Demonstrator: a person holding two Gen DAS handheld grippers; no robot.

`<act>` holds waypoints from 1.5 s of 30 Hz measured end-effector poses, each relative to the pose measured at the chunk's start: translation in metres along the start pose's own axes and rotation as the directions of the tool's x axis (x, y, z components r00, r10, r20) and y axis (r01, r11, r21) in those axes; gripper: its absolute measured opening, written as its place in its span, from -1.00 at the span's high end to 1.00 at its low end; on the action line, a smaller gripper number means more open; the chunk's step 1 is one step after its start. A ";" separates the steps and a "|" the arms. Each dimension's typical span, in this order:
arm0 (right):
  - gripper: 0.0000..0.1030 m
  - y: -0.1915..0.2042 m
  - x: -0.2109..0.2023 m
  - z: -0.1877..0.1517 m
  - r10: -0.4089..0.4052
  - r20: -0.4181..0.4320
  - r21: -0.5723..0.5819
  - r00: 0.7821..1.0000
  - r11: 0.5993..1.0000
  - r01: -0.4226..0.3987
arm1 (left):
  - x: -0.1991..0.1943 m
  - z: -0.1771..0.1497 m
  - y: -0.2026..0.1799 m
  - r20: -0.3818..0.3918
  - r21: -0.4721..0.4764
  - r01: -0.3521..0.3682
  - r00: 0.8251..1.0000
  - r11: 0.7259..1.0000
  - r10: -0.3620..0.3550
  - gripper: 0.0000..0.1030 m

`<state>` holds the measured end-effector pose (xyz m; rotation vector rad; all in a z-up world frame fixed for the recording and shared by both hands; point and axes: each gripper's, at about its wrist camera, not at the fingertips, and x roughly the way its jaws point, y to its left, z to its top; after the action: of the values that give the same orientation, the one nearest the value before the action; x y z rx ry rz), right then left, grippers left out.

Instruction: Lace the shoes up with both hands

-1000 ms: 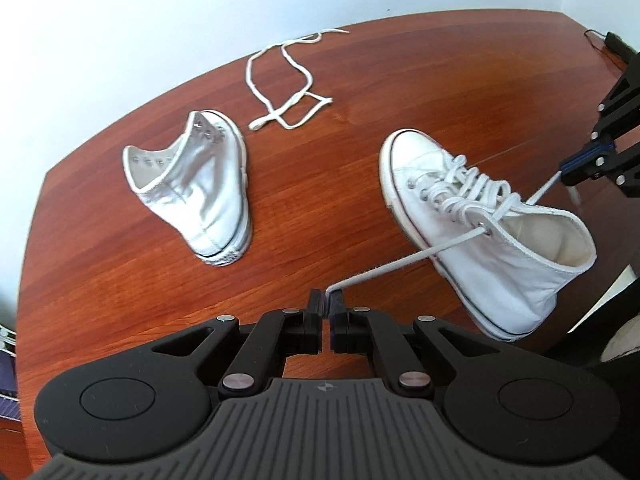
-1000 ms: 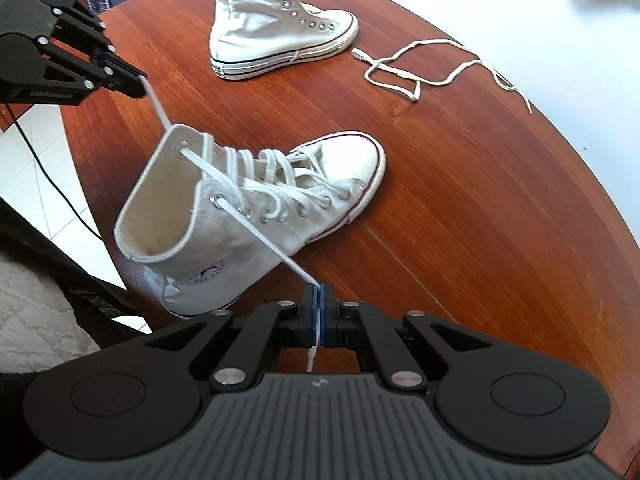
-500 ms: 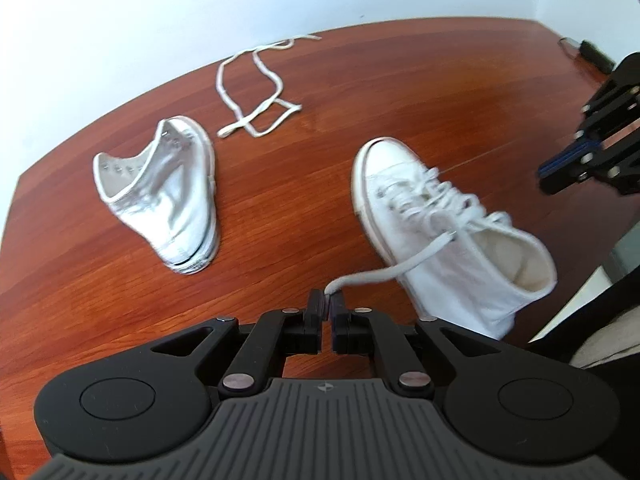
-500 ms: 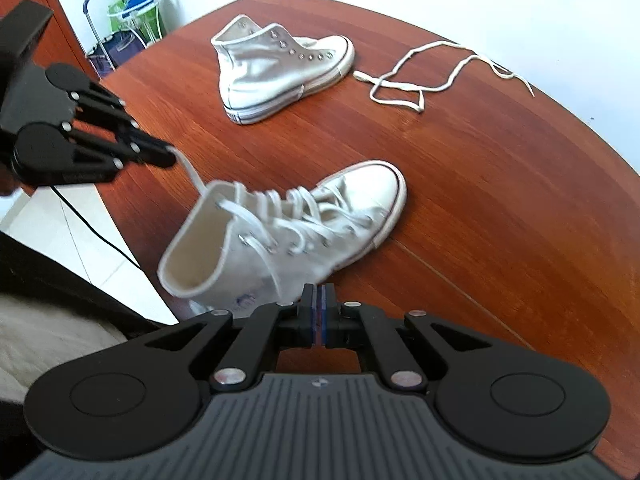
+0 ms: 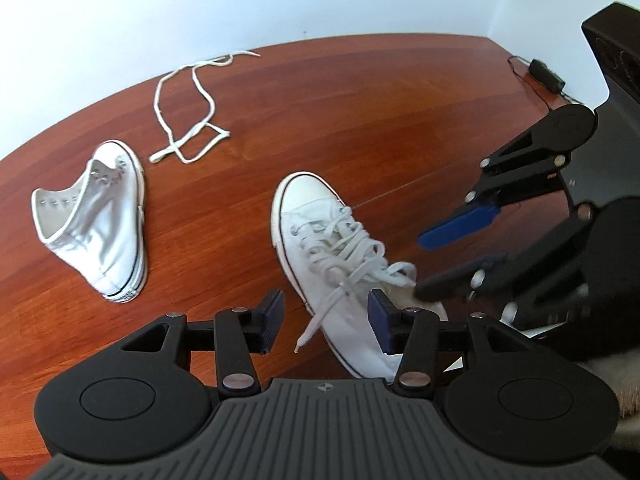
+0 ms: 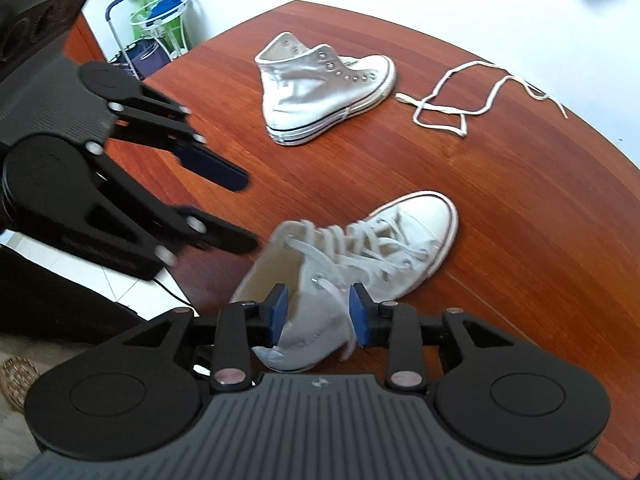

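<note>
A laced white high-top shoe (image 5: 320, 240) (image 6: 384, 248) stands near the table's front edge. One lace end (image 5: 320, 316) hangs loose over its side. My left gripper (image 5: 326, 320) (image 6: 240, 216) is open and empty, just in front of the shoe's ankle. My right gripper (image 6: 318, 314) (image 5: 436, 260) is open and empty on the other side of the ankle opening. An unlaced white shoe (image 5: 100, 220) (image 6: 316, 84) lies on its side farther back. A loose white lace (image 5: 192, 112) (image 6: 472, 96) lies coiled on the table beyond.
The wooden table (image 5: 360, 120) ends at a white wall. A black adapter with cable (image 5: 544, 76) lies at the far right corner. A wire rack with bags (image 6: 156, 28) stands on the floor beyond the table.
Both grippers have opened and let go of the lace ends, which now lie slack on the shoe. Both grippers have moved closer to the shoe's ankle.
</note>
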<state>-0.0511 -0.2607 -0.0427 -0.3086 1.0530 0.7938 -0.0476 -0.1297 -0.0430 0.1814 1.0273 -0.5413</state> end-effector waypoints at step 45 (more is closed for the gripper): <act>0.35 -0.054 0.033 -0.001 -0.202 -0.029 0.095 0.979 0.974 0.204 | 0.057 0.044 -0.015 -0.066 0.132 -0.100 0.992 0.986 0.110 0.02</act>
<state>-0.0053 -0.2840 -0.0792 -0.3347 1.0557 0.5554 0.0012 -0.1789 -0.0670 0.3695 1.0482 -0.5077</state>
